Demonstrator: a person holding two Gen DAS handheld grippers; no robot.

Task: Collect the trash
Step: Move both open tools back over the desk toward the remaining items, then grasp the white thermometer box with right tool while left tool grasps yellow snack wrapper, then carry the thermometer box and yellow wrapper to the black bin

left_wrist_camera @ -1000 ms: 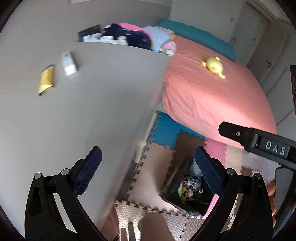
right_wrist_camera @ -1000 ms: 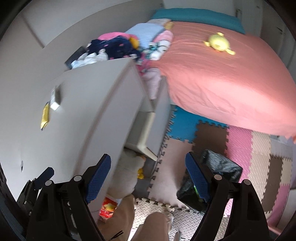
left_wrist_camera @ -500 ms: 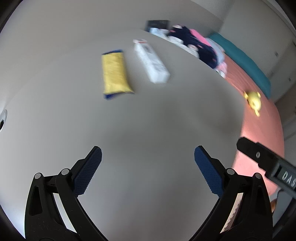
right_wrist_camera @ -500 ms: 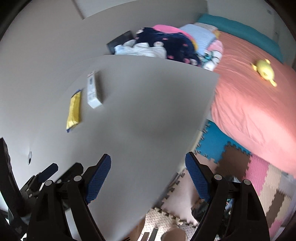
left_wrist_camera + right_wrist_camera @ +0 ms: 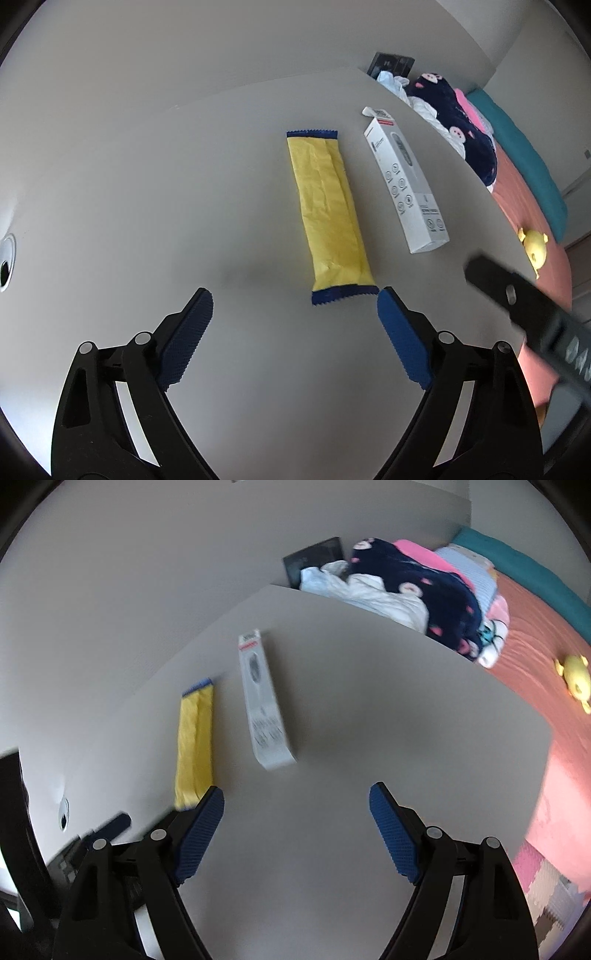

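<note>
2 pieces of trash lay on the grey table [image 5: 147, 192] in front of me, neither of them collected yet. The yellow wrapper [image 5: 330, 218] was flat on the top, its near blue-edged end just ahead of my left tongs [image 5: 293, 308] and close beside the right-hand pad [image 5: 400, 343], though I could not tell whether pad and wrapper touched. Just beside it, to the right and parallel, was the white box [image 5: 406, 184], its flap open at the far end. In the right wrist view the same pair showed: wrapper [image 5: 195, 746] left of my right tongs [image 5: 297, 812], box [image 5: 264, 709] a little further on.

My left tongs were closing, but nothing sat between their pads, only bare table. My right tongs stood wide apart and empty above the table, with the wrapper's near end hidden behind their left pad [image 5: 199, 834].

I judged the task to be at its start for these 2 items: both hands were over the table, nothing was gripped. No bin showed in either view, so the carrying and dropping were all left. Beyond the table were a heap of clothes [image 5: 406, 587] and a pink bed [image 5: 535, 627] with a yellow toy [image 5: 576, 675]; none of that looked like trash to me.
</note>
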